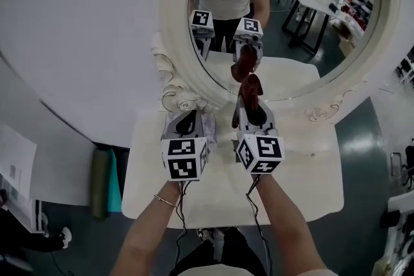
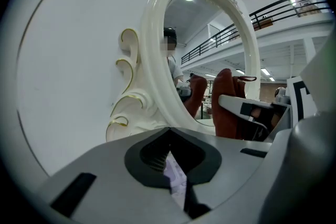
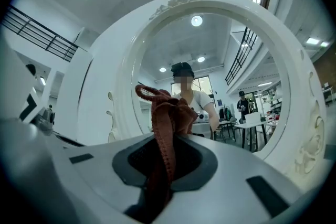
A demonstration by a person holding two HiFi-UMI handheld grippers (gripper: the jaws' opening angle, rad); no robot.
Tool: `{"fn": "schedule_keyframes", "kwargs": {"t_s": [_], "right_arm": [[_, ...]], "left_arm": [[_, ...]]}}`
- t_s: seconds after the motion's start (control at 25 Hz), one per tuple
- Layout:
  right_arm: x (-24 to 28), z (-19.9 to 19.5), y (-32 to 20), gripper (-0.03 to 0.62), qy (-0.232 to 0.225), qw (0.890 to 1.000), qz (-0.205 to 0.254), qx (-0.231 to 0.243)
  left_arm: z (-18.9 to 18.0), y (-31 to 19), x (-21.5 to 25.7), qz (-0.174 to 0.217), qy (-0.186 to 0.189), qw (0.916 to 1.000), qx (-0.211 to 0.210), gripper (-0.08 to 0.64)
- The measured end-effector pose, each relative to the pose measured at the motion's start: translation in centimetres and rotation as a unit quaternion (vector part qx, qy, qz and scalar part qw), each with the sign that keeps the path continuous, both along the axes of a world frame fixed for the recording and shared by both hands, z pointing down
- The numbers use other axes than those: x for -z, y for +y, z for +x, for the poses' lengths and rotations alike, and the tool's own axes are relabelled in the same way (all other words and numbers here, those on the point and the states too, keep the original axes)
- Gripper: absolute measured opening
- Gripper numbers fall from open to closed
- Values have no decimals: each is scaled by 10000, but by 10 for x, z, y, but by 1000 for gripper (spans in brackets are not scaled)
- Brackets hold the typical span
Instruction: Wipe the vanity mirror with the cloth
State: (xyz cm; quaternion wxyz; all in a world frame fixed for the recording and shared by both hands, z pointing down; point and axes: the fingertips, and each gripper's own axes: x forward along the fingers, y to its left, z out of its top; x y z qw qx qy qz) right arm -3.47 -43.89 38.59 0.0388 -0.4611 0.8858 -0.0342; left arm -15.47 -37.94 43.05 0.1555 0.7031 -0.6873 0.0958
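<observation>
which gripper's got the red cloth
The right gripper: its jaws are shut on the reddish-brown cloth, which bunches up toward the mirror. The left gripper seems to pinch only a pale scrap.

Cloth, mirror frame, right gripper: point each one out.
cloth [image 1: 250,92], head view, bunched end above the jaws.
mirror frame [image 1: 176,29], head view, left side of the rim.
right gripper [image 3: 168,155], right gripper view, between its fingertips, clamped on the cloth.

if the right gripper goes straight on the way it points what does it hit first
Likely the mirror glass, low in the oval. The right gripper is shut on the brown cloth, which sticks out ahead, so cloth touches first; the gap is unclear.
</observation>
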Motion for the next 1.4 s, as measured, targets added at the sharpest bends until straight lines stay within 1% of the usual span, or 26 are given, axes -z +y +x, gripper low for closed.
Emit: {"fn": "schedule_keyframes", "kwargs": {"t_s": [0.12, 0.24, 0.36, 0.44, 0.52, 0.64, 0.72, 0.8, 0.92, 1.0, 1.04, 1.16, 1.2, 1.24, 1.32, 1.4], "right_arm": [[8, 24, 32, 64, 115, 9999, 44, 14], [1, 52, 84, 65, 133, 9999, 16, -32], [-12, 83, 128, 64, 20, 9996, -219, -188], [-24, 101, 139, 64, -82, 9984, -434, -344], [-54, 109, 142, 64, -181, 9965, -641, -505], [-109, 98, 146, 64, -185, 9944, -812, -650], [-118, 88, 143, 64, -160, 9952, -753, -602], [-99, 79, 139, 64, -101, 9962, -695, -511], [-41, 49, 142, 64, -1, 9970, -669, -397], [-24, 38, 142, 64, -29, 9972, -670, -345], [-25, 43, 140, 64, -36, 9972, -678, -323], [-41, 83, 127, 64, -22, 9972, -707, -234], [-45, 89, 124, 64, -15, 9973, -708, -208], [-48, 86, 123, 64, -5, 9974, -700, -188], [-50, 57, 126, 64, 37, 9977, -661, -169], [-43, 13, 131, 63, 78, 9978, -632, -168]], "left_arm": [[15, 17, 6, 83, 104, 9998, -115, 5], [37, 48, 6, 302, 240, 9989, -252, 5], [59, 77, 11, 433, 313, 9980, -327, 5], [69, 84, 10, 456, 354, 9976, -373, 5], [69, 88, -13, 439, 399, 9975, -392, 5], [52, 97, -68, 332, 483, 9975, -390, 5], [45, 93, -82, 331, 489, 9975, -389, 5], [39, 86, -66, 358, 471, 9976, -361, 5], [13, 88, -10, 388, 434, 9978, -326, 5], [4, 88, 7, 391, 418, 9979, -301, 5], [9, 86, 5, 386, 415, 9980, -283, 5], [52, 75, -10, 360, 376, 9984, -226, 5], [59, 73, -14, 355, 355, 9985, -217, 5], [58, 73, -18, 349, 340, 9986, -215, 5], [30, 77, -23, 322, 334, 9987, -223, 5], [-12, 84, -18, 288, 332, 9987, -242, 5]]}}
